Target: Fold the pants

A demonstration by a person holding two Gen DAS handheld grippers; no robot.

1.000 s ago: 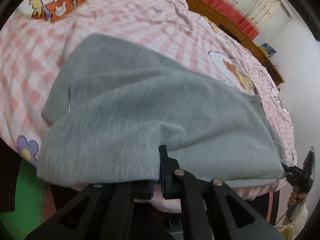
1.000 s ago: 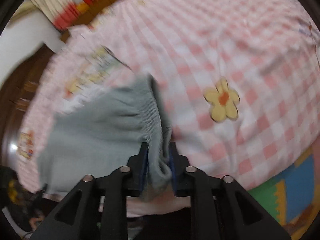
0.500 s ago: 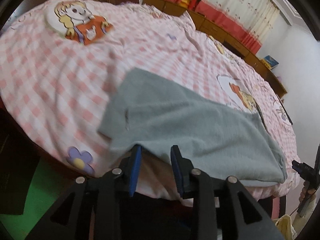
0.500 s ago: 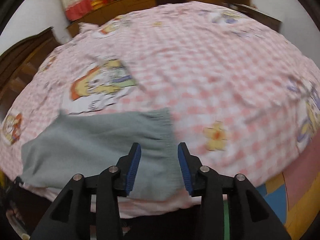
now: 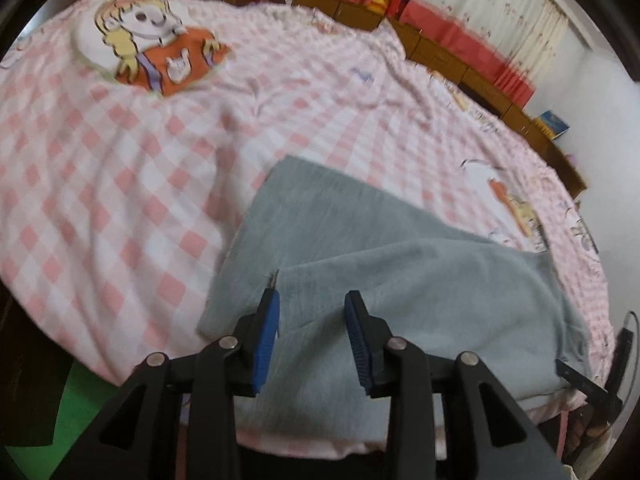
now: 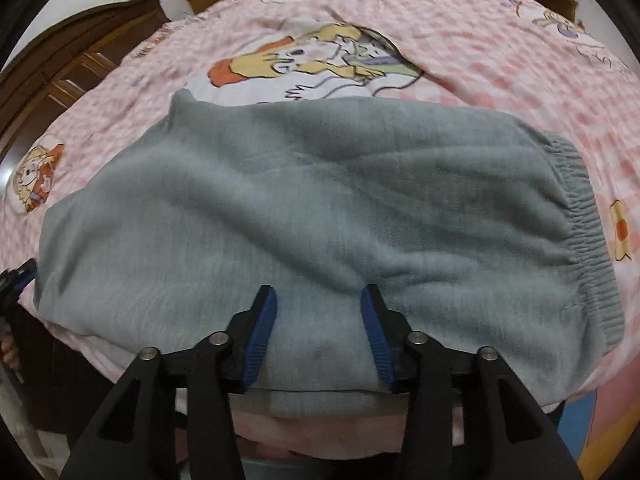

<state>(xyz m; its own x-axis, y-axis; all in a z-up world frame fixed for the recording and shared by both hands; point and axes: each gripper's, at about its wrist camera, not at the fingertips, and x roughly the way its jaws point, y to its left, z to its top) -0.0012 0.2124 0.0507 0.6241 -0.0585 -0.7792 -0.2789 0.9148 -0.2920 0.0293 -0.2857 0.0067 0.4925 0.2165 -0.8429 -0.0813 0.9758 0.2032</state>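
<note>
Grey pants lie folded over along the near edge of the bed, one layer on top of another. Their elastic waistband is at the right in the right wrist view. My left gripper hangs open just above the leg end of the pants, nothing between its blue pads. My right gripper is open too, over the near middle of the fabric. The tip of the other gripper shows at the frame edge in each view.
The bed carries a pink and white checked cover with cartoon prints. Wooden cabinets and red and white curtains line the far wall. A dark wooden wardrobe stands at the left. Green floor mat lies below the bed edge.
Both grippers were shut on the pants a second ago, then let go and opened. The pants now rest on the bed, and both grippers have drawn back and shifted over the fabric.
</note>
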